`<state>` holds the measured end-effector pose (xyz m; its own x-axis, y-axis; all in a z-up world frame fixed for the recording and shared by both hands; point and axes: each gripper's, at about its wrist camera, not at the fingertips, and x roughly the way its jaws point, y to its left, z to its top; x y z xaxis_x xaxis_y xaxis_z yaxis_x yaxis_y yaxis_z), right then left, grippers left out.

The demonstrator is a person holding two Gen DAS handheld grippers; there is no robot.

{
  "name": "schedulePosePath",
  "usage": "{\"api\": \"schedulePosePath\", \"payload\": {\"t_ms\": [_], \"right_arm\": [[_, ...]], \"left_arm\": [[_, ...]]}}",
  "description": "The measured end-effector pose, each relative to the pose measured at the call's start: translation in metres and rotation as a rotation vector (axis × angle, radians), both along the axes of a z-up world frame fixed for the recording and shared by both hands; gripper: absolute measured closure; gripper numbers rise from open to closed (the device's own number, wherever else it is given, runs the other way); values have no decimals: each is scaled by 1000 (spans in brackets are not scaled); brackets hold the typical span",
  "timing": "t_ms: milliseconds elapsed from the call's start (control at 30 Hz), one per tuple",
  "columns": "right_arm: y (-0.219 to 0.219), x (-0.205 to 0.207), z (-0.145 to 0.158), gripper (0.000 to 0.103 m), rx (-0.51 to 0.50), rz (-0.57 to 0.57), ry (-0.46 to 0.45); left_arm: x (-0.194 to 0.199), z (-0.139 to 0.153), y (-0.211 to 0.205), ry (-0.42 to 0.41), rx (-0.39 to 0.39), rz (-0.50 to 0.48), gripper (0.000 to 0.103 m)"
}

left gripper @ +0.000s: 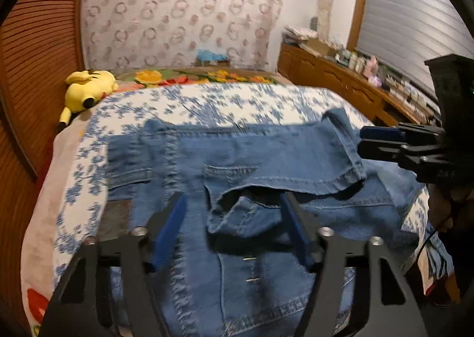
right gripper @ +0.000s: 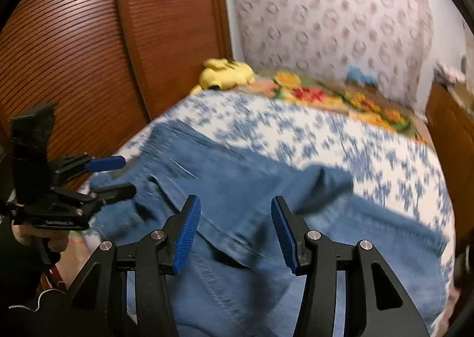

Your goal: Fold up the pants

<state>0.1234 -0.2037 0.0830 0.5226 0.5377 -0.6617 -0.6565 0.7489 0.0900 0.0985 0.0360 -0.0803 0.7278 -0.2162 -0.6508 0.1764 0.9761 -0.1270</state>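
Note:
Blue denim pants [left gripper: 237, 177] lie folded in a loose pile on the bed, back pocket up, one hem flap [left gripper: 340, 141] folded over on the right. My left gripper [left gripper: 234, 203] is open and empty just above the pants' near part. My right gripper [right gripper: 235, 206] is open and empty over the pants [right gripper: 237, 188], which are blurred there. The right gripper also shows in the left wrist view [left gripper: 363, 141], at the right edge by the hem flap. The left gripper shows in the right wrist view [right gripper: 127, 175] at the left, by the pants' edge.
The bed has a blue-flowered white cover [left gripper: 207, 100] and a bright floral blanket [left gripper: 192, 76] at the head. A yellow plush toy [left gripper: 86, 89] lies at the far left. A ribbed wooden door [right gripper: 74, 55] stands on the left. A wooden cabinet [left gripper: 340, 79] with clutter runs along the right.

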Motion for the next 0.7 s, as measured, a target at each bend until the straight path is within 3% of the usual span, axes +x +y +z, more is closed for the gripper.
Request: {"api": "schedulePosePath", "payload": {"t_ms": [67, 167, 500, 533, 600, 633, 700], "right_arm": [[1, 7, -5, 51, 1, -13, 34], [4, 14, -9, 51, 4, -16, 70], [16, 22, -25, 53, -7, -19, 149], [17, 22, -26, 70, -6, -10, 149], [21, 19, -23, 91, -4, 7, 133], [21, 19, -21, 96, 6, 22, 121], [18, 20, -15, 98, 20, 36, 84]], "left_arm": [[7, -7, -2, 30, -6, -10, 56], [11, -13, 1, 48, -10, -5, 64], [19, -31, -5, 101, 7, 10, 63], [18, -30, -5, 98, 5, 13, 63], [15, -28, -7, 86, 9, 7, 72], [10, -24, -9, 66, 4, -8, 88], [5, -15, -10, 31, 20, -11, 90]]}}
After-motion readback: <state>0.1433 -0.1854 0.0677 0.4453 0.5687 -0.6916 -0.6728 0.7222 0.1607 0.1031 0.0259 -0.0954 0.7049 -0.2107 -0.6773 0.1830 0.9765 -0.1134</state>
